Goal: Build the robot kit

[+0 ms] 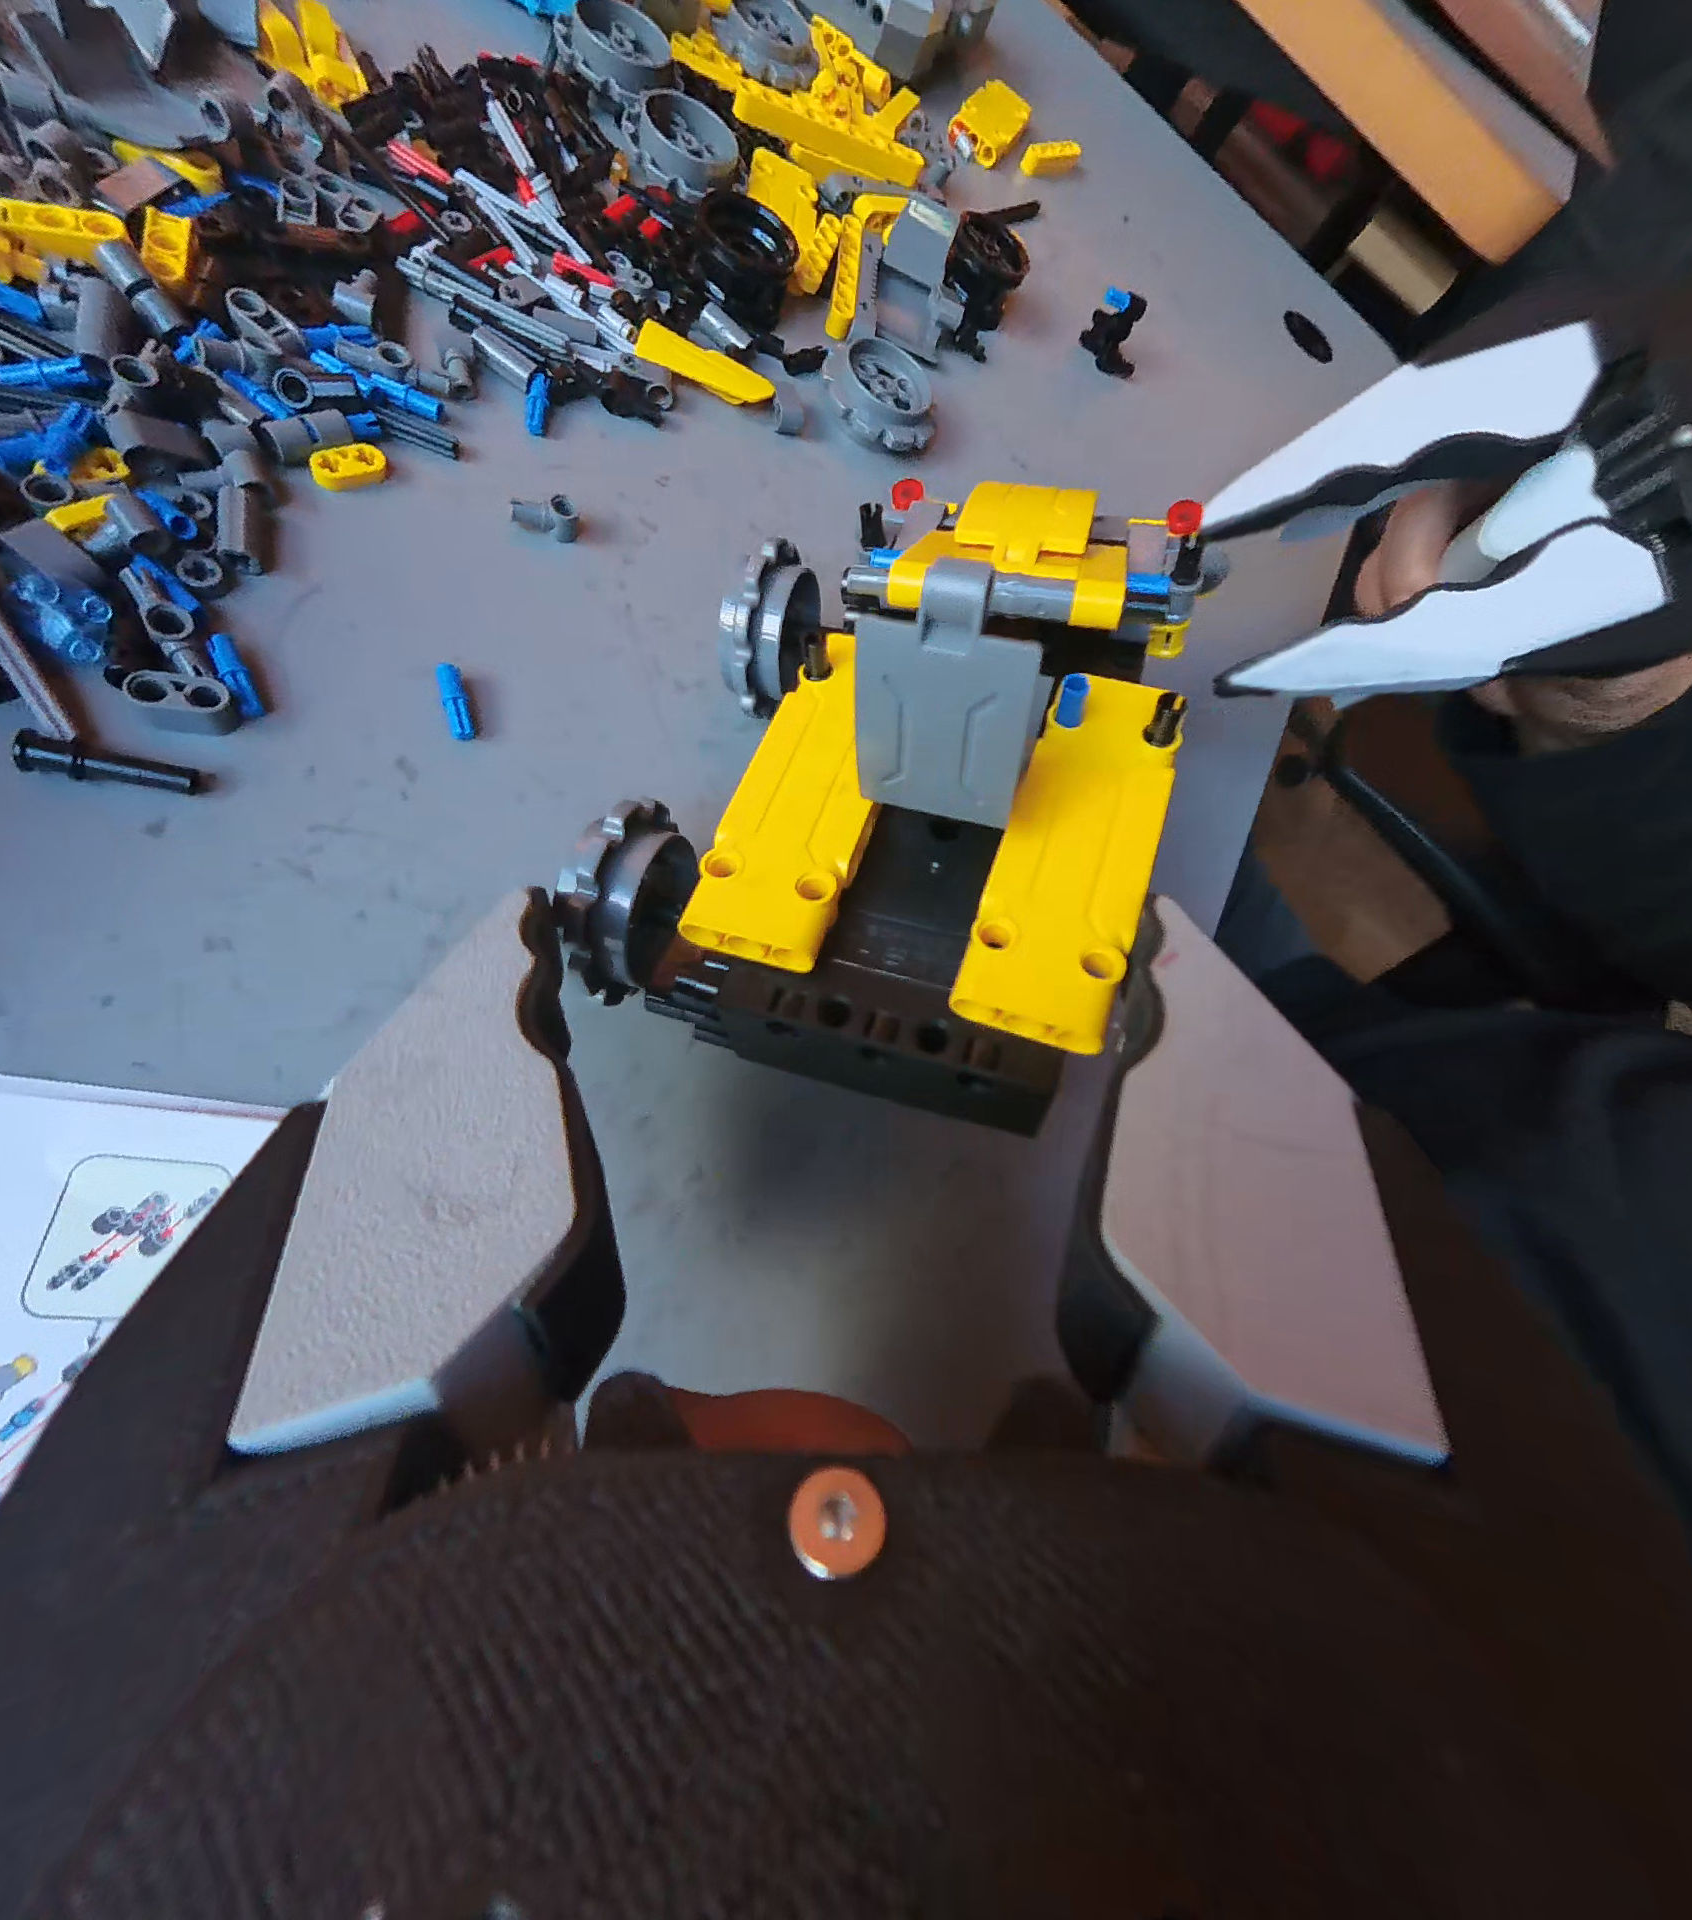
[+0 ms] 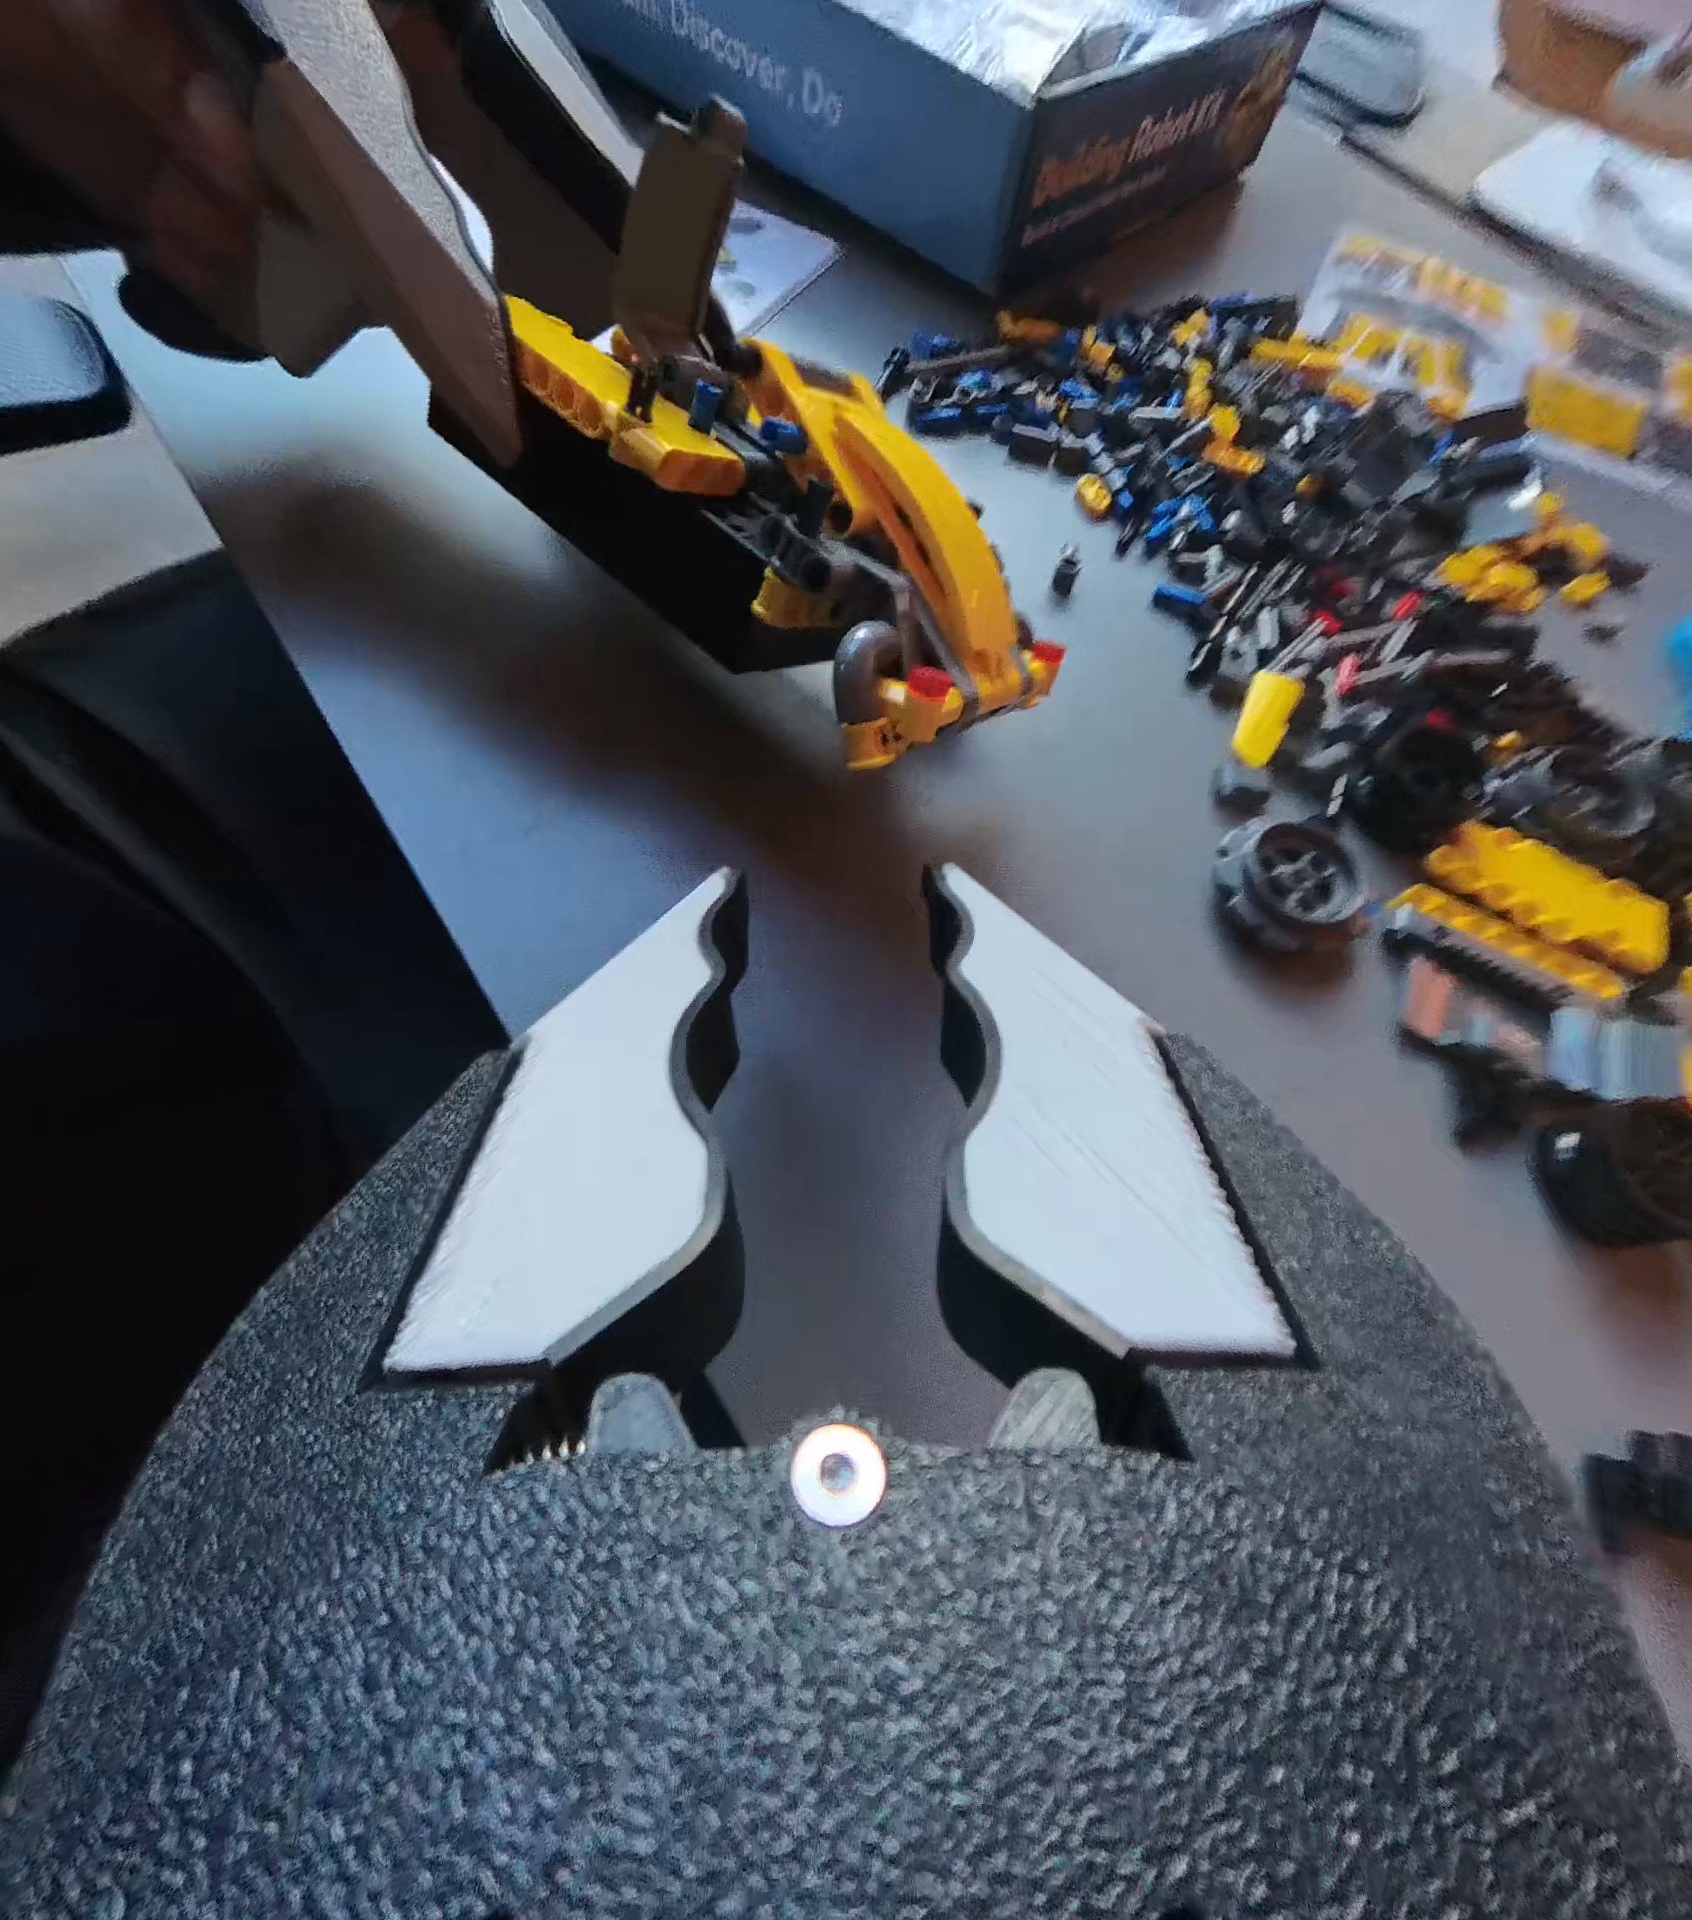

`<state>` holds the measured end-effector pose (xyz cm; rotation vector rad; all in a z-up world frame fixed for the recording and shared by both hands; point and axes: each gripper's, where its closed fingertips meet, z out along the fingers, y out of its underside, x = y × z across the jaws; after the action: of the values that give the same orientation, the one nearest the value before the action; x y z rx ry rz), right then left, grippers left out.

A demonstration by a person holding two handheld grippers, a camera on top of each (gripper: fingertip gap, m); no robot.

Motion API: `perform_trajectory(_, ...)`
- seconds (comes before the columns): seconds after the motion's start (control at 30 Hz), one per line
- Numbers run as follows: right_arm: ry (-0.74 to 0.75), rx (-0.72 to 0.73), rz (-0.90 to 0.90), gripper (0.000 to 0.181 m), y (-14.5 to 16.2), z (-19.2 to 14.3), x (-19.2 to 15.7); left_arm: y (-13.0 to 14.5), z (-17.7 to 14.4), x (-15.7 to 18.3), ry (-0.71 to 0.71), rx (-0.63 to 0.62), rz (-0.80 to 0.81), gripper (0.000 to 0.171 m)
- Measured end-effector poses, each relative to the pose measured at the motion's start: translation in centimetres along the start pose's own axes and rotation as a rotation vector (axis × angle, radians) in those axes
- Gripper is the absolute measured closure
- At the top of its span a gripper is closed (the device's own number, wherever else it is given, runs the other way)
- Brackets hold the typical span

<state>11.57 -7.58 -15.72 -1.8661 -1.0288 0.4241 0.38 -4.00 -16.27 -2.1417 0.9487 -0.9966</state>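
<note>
A part-built yellow and grey brick vehicle [image 1: 935, 748] with a dark base block and grey toothed wheels is held above the grey table [image 1: 322, 935]. My left gripper [image 1: 842, 956] is shut on its dark base, one finger on each side. In the right wrist view the vehicle [image 2: 821, 488] hangs tilted from the left gripper's fingers [image 2: 385, 208]. My right gripper [image 2: 834, 878] is open and empty, a short way from the vehicle's front end. In the left wrist view the right gripper [image 1: 1214, 606] is beside the red stud at the vehicle's far right corner.
A wide pile of loose yellow, blue, black and grey bricks [image 1: 302, 260] covers the far table and also shows in the right wrist view [image 2: 1393, 623]. An instruction booklet [image 1: 42, 1299] lies near left. A blue box [image 2: 925, 135] stands behind. A grey wheel [image 2: 1289, 883] lies loose. The table edge [image 1: 1278, 644] is close on the right.
</note>
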Motion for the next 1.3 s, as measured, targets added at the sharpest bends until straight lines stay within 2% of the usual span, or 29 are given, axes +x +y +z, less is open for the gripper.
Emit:
perform_trajectory(0.1, 0.046, -0.003, -0.081, 0.146, -0.8, 0.2, 0.5, 0.1, -0.1, -0.1, 0.008, 0.006, -0.016, 0.066)
perform_trajectory(0.27, 0.008, -0.004, -0.062, 0.145, -0.7, 0.8, -0.1, 0.5, -0.4, 0.0, -0.024, 0.028, 0.042, 0.066)
perform_trajectory(0.37, 0.061, -0.005, -0.055, 0.146, 0.2, -0.4, 1.1, 1.7, -0.7, -0.9, -0.216, 0.003, 0.253, 0.067)
perform_trajectory(0.47, 0.149, -0.008, 0.000, 0.148, 2.0, -2.8, 3.8, 3.4, -1.0, -1.0, -0.390, -0.031, 0.459, 0.066)
perform_trajectory(0.57, 0.283, -0.010, 0.083, 0.150, 4.4, -6.1, 7.9, 3.5, -1.2, -0.6, -0.456, -0.014, 0.461, 0.066)
perform_trajectory(0.7, 0.363, -0.014, 0.238, 0.149, 7.2, -9.4, 12.1, 3.0, -1.5, -0.3, -0.452, 0.033, 0.423, 0.072)
perform_trajectory(0.8, 0.375, -0.047, 0.292, 0.146, 8.3, -10.0, 14.0, 3.2, -1.9, 0.1, -0.405, 0.059, 0.382, 0.068)
perform_trajectory(0.93, 0.291, -0.099, 0.334, 0.146, 9.2, -8.2, 15.1, 4.0, -3.0, 0.8, -0.371, 0.082, 0.367, 0.069)
perform_trajectory(1.03, 0.262, -0.162, 0.334, 0.145, 9.8, -6.9, 15.9, 5.0, -4.0, 0.9, -0.395, 0.077, 0.400, 0.070)
perform_trajectory(1.13, 0.230, -0.184, 0.340, 0.147, 9.9, -6.2, 16.1, 5.3, -5.0, 1.1, -0.408, 0.128, 0.419, 0.072)
perform_trajectory(1.23, 0.186, -0.225, 0.340, 0.170, 10.4, -5.7, 15.6, 5.0, -5.7, 1.5, -0.392, 0.221, 0.425, 0.076)
perform_trajectory(1.3, 0.185, -0.225, 0.337, 0.172, 10.3, -5.6, 15.5, 4.7, -6.0, 2.0, -0.384, 0.291, 0.437, 0.079)
